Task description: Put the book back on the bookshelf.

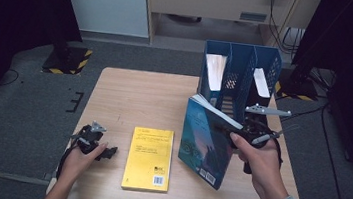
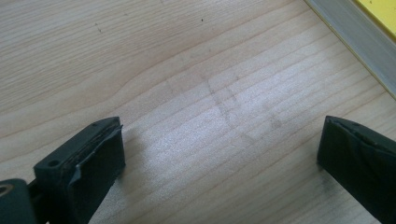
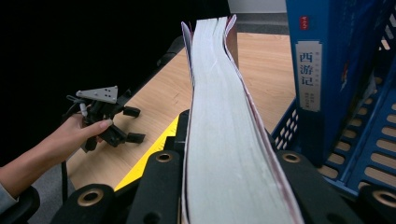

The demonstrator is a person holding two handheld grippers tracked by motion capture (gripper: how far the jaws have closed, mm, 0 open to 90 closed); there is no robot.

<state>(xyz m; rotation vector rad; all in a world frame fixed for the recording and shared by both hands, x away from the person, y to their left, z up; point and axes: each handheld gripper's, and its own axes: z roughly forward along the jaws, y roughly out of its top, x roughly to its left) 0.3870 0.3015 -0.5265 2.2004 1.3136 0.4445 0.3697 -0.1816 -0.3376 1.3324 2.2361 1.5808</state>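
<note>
Probably a lab recording bay, wooden table (image 1: 130, 94), black curtains (image 1: 14, 0), tripod base with hazard tape (image 1: 68, 61)

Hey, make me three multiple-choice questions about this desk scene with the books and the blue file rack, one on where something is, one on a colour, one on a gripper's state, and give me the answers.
1. Where does the yellow book lie?
A. Flat on the table, between the two grippers
B. Inside the blue file rack
C. On the floor

2. What colour is the cover of the book held up by the right gripper?
A. Red
B. Blue
C. White

3. How is the left gripper?
A. Shut on the yellow book
B. Shut on a pen
C. Open, with nothing between its jaws

Answers:
1. A, the high view shows it flat on the wood between the two grippers.
2. B, the high view shows a blue cover facing the camera.
3. C, the left gripper view shows the jaws wide apart over bare wood.
</note>
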